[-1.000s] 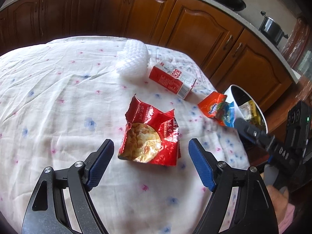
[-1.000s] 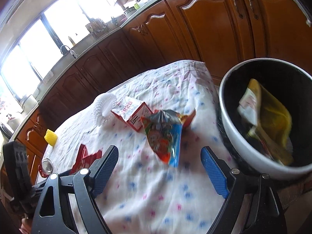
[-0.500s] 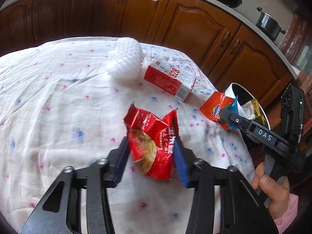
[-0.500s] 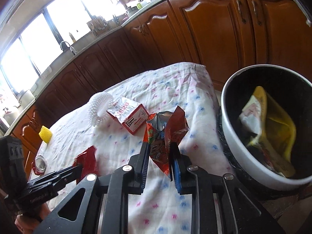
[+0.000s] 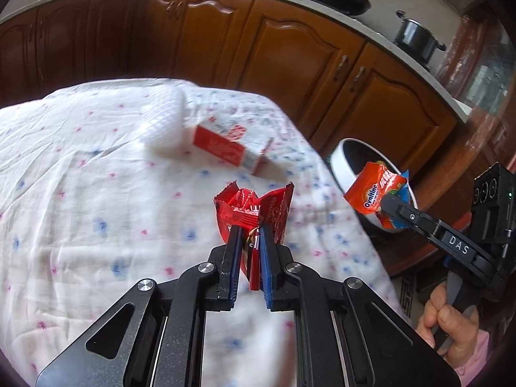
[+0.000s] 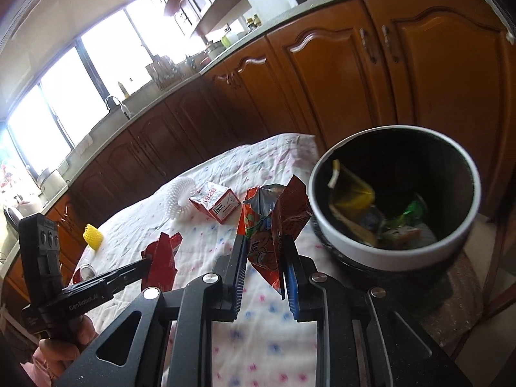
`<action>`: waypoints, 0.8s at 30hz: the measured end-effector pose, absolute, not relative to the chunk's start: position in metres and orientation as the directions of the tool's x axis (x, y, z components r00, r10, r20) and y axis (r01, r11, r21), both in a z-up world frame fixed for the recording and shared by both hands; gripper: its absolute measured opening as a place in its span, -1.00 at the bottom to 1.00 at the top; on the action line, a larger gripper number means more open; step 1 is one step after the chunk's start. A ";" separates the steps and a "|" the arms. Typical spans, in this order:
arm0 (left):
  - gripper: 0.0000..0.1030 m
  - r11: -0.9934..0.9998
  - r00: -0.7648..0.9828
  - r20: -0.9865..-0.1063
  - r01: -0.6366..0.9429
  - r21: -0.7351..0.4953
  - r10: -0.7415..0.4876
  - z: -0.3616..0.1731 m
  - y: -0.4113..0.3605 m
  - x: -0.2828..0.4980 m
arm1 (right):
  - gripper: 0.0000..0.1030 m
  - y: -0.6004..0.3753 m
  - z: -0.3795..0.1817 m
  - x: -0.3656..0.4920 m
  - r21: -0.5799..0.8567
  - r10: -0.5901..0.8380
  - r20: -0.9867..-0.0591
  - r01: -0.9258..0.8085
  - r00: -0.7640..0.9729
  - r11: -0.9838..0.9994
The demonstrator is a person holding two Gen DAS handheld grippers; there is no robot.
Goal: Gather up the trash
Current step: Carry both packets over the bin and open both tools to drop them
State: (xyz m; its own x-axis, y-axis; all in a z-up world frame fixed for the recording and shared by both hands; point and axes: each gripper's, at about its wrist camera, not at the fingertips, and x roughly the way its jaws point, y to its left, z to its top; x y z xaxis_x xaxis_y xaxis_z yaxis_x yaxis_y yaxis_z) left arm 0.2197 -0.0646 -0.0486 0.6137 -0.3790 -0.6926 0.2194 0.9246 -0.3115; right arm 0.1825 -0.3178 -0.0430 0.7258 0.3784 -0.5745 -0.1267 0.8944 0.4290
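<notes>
From my left wrist camera, my left gripper (image 5: pixel 251 237) is clamped on a crinkled red foil snack wrapper (image 5: pixel 254 209), pinched between my two blue-padded fingers (image 5: pixel 234 258) so the torn top flares upward above them. Under it spreads the table's soft white cloth (image 5: pixel 96 209), wrinkled and dotted with small pink and blue flowers. On that cloth lie one red-and-white carton (image 5: pixel 230 148), rectangular and tipped on its side, and just beside it one white foam mesh sleeve (image 5: pixel 163 122), blurred. To the right my right gripper (image 5: pixel 385 206) juts in as a black bar, gripping one glossy orange Ovaltine packet (image 5: pixel 374 195) up by the white rim of the round bin (image 5: pixel 342 161). My right hand (image 5: pixel 451 322) is curled round the handle low in the corner.

From my right wrist camera, my right gripper (image 6: pixel 267 258) is closed on that same orange packet (image 6: pixel 267 225), crumpled and standing upright between the pads. Just to the right sits the bin (image 6: pixel 403 248), a round tub with a white rim and dark inside, holding a yellow wrapper and some green scraps. On the cloth (image 6: pixel 258 332) beyond are the carton (image 6: pixel 214 204), the white sleeve (image 6: pixel 177 198) and one yellow mesh sleeve (image 6: pixel 93 237). At left my left gripper (image 6: pixel 150 267) holds the red wrapper (image 6: pixel 161 258) above the cloth, my left hand (image 6: pixel 61 351) wrapped around its grip.
</notes>
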 end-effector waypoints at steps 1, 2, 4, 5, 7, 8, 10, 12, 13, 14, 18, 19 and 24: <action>-0.81 0.924 0.616 -0.690 0.225 -0.309 -0.381 -0.046 -0.068 0.218 | -0.57 -0.321 -0.042 0.179 0.430 0.376 -0.572 -0.124 0.729 0.894; -0.81 0.923 0.617 -0.687 0.233 -0.306 -0.384 -0.043 -0.072 0.215 | -0.57 -0.326 -0.041 0.174 0.430 0.369 -0.569 -0.116 0.735 0.895; -0.81 0.920 0.618 -0.682 0.251 -0.300 -0.391 -0.039 -0.078 0.211 | -0.57 -0.335 -0.039 0.166 0.432 0.356 -0.565 -0.101 0.744 0.896; -0.82 0.919 0.617 -0.680 0.262 -0.295 -0.395 -0.037 -0.083 0.209 | -0.57 -0.339 -0.039 0.164 0.432 0.349 -0.564 -0.093 0.748 0.897; -0.82 0.914 0.614 -0.678 0.283 -0.290 -0.405 -0.033 -0.093 0.205 | -0.57 -0.346 -0.038 0.159 0.430 0.333 -0.564 -0.076 0.756 0.900; -0.82 0.912 0.612 -0.676 0.292 -0.289 -0.410 -0.032 -0.096 0.204 | -0.57 -0.350 -0.039 0.157 0.430 0.324 -0.564 -0.065 0.759 0.901; -0.83 0.907 0.609 -0.673 0.312 -0.283 -0.419 -0.029 -0.105 0.201 | -0.57 -0.360 -0.039 0.155 0.431 0.308 -0.565 -0.045 0.765 0.901; -0.83 0.900 0.605 -0.668 0.334 -0.281 -0.433 -0.025 -0.114 0.201 | -0.57 -0.368 -0.038 0.155 0.429 0.294 -0.565 -0.030 0.771 0.903; -0.83 0.897 0.604 -0.666 0.342 -0.280 -0.438 -0.024 -0.117 0.201 | -0.57 -0.371 -0.038 0.155 0.428 0.290 -0.565 -0.026 0.772 0.903; -0.83 0.894 0.604 -0.662 0.352 -0.279 -0.444 -0.021 -0.122 0.201 | -0.57 -0.374 -0.037 0.156 0.427 0.284 -0.566 -0.020 0.774 0.904; -0.83 0.880 0.600 -0.649 0.383 -0.281 -0.468 -0.013 -0.141 0.207 | -0.57 -0.392 -0.034 0.160 0.421 0.260 -0.564 0.003 0.784 0.907; -0.83 0.876 0.598 -0.646 0.393 -0.279 -0.474 -0.011 -0.147 0.208 | -0.57 -0.395 -0.033 0.162 0.421 0.256 -0.564 0.007 0.785 0.907; -0.83 0.859 0.597 -0.630 0.443 -0.259 -0.497 0.004 -0.177 0.217 | -0.57 -0.409 -0.033 0.169 0.405 0.228 -0.574 0.030 0.786 0.914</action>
